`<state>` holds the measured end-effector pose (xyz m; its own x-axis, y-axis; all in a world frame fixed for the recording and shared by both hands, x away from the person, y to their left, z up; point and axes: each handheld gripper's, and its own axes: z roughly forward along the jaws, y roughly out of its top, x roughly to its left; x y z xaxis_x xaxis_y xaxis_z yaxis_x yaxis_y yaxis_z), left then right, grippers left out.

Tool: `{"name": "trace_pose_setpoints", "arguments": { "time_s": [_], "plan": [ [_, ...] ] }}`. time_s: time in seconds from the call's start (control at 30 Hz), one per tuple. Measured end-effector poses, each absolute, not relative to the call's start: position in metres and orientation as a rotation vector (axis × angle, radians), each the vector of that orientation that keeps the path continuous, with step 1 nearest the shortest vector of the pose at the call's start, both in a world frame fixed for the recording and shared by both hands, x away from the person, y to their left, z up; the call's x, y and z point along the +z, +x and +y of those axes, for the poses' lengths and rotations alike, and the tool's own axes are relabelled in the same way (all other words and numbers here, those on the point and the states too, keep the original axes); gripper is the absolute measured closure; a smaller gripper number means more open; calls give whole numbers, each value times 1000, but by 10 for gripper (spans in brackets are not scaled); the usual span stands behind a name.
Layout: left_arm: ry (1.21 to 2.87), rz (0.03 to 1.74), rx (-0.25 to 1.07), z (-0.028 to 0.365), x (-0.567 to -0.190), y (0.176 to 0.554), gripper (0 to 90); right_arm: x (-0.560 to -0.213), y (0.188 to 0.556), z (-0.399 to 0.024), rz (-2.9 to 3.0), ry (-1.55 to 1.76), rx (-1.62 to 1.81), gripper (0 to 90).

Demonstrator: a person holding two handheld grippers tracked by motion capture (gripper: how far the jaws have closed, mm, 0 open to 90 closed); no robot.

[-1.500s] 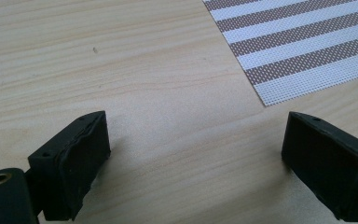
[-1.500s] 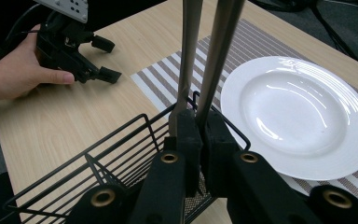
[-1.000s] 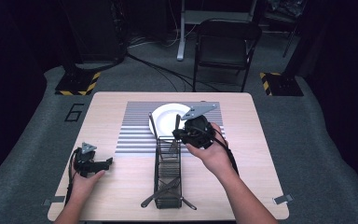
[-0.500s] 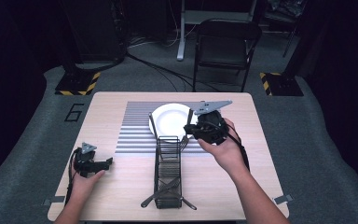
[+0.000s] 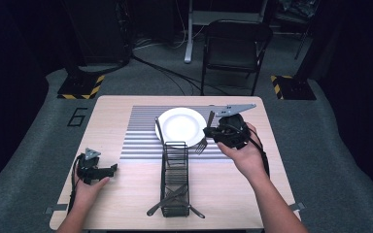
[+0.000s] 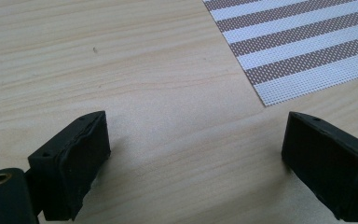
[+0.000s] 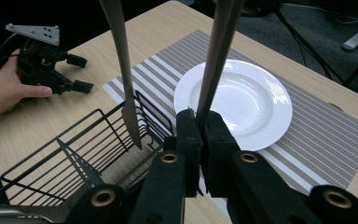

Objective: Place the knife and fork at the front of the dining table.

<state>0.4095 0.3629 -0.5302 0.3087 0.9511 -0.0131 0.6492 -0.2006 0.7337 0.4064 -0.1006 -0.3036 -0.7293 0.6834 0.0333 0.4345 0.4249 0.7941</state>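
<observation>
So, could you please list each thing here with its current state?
right gripper: fingers shut on the fork's handle
fork: held above the placemat, beside the plate
left gripper: fingers open, nothing between them, resting on the table
plate: bare, lying on the placemat
wire basket: on the table, cutlery lying at its near end

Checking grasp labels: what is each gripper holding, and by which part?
Right gripper clamps a fork by its handle. Left gripper is open, holding nothing.
</observation>
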Motion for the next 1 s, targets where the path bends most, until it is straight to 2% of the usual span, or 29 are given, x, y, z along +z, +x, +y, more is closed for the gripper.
{"name": "trace_pose_setpoints", "arguments": {
  "time_s": [1.0],
  "plan": [
    [1937,1416,604,363,-530,409,73,-359,428,-123,2330,1101,1104,869]
  ]
}}
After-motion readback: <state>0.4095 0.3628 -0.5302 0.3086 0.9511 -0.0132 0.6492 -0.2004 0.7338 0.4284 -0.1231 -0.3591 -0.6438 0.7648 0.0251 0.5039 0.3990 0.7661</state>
